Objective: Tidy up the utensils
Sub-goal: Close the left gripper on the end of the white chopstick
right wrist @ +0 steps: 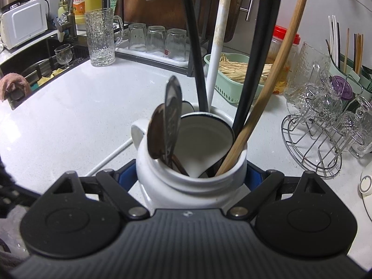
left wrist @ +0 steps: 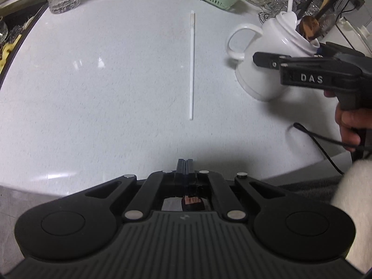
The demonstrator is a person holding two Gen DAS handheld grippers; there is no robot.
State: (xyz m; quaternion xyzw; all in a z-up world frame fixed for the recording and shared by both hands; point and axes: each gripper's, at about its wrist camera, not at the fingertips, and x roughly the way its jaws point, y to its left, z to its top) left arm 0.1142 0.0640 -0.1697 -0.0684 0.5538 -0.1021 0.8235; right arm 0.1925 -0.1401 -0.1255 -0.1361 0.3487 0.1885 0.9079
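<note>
A white chopstick (left wrist: pixel 191 65) lies alone on the white counter, straight ahead of my left gripper (left wrist: pixel 185 162), which is shut and empty near the counter's front edge. A white jug (left wrist: pixel 267 53) with a handle stands at the right and holds spoons and long utensils. In the right wrist view the jug (right wrist: pixel 193 176) sits between the blue-padded fingers (right wrist: pixel 126 175) of my right gripper (right wrist: pixel 191 174), which clasp its neck. Metal spoons (right wrist: pixel 167 125), a wooden stick (right wrist: pixel 267 88), black handles and a white chopstick stand in it.
A green basket (right wrist: pixel 232 76) of thin sticks stands behind the jug. A textured glass mug (right wrist: pixel 101 37) and upturned glasses on a tray are at the back left. A wire rack (right wrist: pixel 323 125) of glasses is at the right. The sink (right wrist: pixel 34 69) lies far left.
</note>
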